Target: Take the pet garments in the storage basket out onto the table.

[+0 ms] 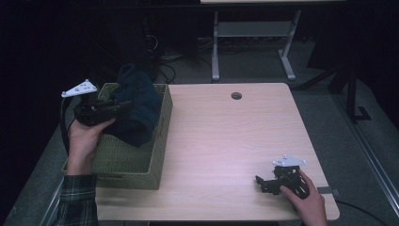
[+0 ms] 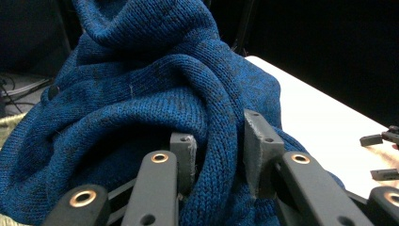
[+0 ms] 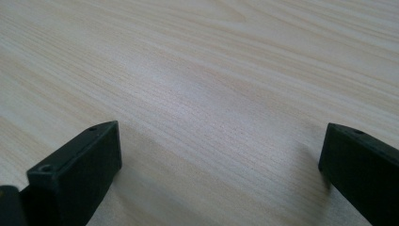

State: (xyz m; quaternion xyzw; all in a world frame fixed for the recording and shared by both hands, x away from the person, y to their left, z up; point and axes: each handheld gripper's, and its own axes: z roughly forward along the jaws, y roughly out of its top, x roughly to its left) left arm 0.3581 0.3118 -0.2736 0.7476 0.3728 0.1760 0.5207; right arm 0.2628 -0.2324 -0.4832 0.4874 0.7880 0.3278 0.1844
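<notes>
A dark blue knitted garment (image 1: pixel 136 110) hangs bunched above a green woven basket (image 1: pixel 141 165) at the table's left side. My left gripper (image 1: pixel 123 104) is shut on a thick fold of it, held up over the basket. In the left gripper view the blue knit (image 2: pixel 141 84) is pinched between the two grey pads (image 2: pixel 261 146), and the gripper (image 2: pixel 219 160) holds the fold firmly. My right gripper (image 1: pixel 260 183) rests low on the table near the front right corner, jaws wide apart. In the right gripper view that gripper (image 3: pixel 221 165) stands open over bare wood.
The light wooden table (image 1: pixel 226 141) has a round cable hole (image 1: pixel 236 95) near its far edge. Behind it stand the grey legs of another desk (image 1: pixel 254 42) on a dark floor. In the left gripper view the right gripper's jaws (image 2: pixel 383 155) show far off.
</notes>
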